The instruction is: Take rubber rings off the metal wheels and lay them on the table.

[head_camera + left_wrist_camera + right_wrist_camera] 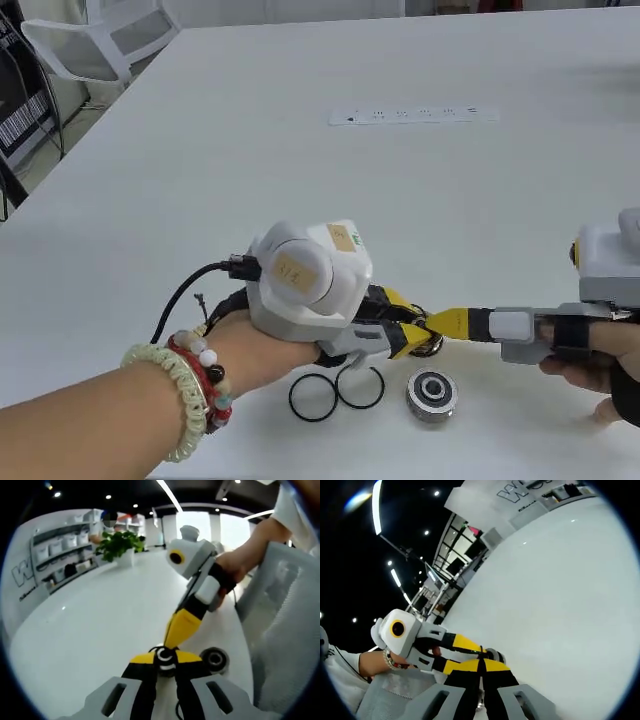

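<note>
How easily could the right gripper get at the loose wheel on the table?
Probably yes: the loose wheel lies uncovered on the table, just beside the right gripper, with nothing across the way. But its tip is at the held wheel in the left gripper, so it must leave that first.

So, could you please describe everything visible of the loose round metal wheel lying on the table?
The round silver metal wheel lies flat on the white table, hub facing up. It has a bright metal outer rim, a dark band inside it, and a pale hub with a central hole, like a bearing. Nothing touches it: two thin black rubber rings lie apart to its left in the head view.
</note>
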A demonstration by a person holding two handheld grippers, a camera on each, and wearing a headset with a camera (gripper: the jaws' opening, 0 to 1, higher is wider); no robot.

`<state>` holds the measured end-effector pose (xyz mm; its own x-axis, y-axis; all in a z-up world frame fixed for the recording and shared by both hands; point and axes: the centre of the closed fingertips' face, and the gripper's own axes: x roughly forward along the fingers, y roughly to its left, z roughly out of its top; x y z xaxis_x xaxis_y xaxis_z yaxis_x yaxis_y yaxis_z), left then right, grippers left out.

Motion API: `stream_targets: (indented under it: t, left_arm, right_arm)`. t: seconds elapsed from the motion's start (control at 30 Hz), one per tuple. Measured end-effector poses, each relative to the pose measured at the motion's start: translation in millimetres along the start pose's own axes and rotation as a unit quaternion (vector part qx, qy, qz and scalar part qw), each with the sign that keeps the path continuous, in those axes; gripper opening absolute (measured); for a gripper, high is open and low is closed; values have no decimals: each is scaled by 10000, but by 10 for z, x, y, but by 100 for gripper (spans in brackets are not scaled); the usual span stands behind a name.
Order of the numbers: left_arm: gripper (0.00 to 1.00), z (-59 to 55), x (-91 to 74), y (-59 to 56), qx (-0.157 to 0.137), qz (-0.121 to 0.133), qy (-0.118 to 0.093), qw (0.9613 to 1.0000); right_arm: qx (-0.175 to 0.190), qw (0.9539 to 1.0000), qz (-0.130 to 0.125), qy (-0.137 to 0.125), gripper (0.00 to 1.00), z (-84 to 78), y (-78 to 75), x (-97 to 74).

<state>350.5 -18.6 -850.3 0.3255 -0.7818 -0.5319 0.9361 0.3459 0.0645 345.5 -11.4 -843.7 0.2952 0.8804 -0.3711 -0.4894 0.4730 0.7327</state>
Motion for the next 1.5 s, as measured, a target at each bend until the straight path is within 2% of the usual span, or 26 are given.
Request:
stream_targets:
  t: [0.13, 0.27, 0.37, 0.47, 0.57, 0.73, 0.9, 1.1, 1.23, 1.3, 1.5]
  left_arm:
    - [14, 4, -11, -10, 74, -46, 129, 9999]
    - [18, 58, -28, -45, 252, -103, 185, 9995]
    - [19, 112, -53, -54, 285, -129, 145, 9994]
    - [23, 221, -115, -32, 284, -89, 1, 9996]
    - [29, 395, -215, -74, 46, -253, -314, 9992]
    - [33, 514, -348, -83, -21, -349, -476, 9983]
    - [42, 525, -413, -3, 61, -262, -355, 9990]
    - [48, 682, -602, 114, 3, -156, -503, 9986]
    - [52, 773, -771, 149, 3, -17, -628, 9980]
    - [52, 799, -868, 152, 37, 24, -659, 9978]
    - [53, 798, -1158, 178, 114, 231, -689, 9973]
  right_arm:
    - [-36, 10000, -56, 33, 0, -18, -21, -25]
    - [-75, 9999, -38, 77, 0, -34, -9, -37]
    - [-81, 9999, -35, 68, 0, -22, 1, -51]
    - [-94, 9999, -59, 25, 0, 8, 0, -88]
    - [22, 10000, 6, -39, 0, 35, 26, -105]
    - [-25, 9999, -80, -59, 0, 64, 11, -119]
    - [-139, 9998, -125, -64, 0, 119, 32, -166]
    - [-441, 9990, -80, -18, 0, 187, 143, -265]
    - [-800, 9968, -71, 30, 0, 249, 227, -323]
    - [-855, 9963, -40, 16, 0, 281, 272, -344]
    - [-1101, 9939, -9, -3, 0, 368, 356, -382]
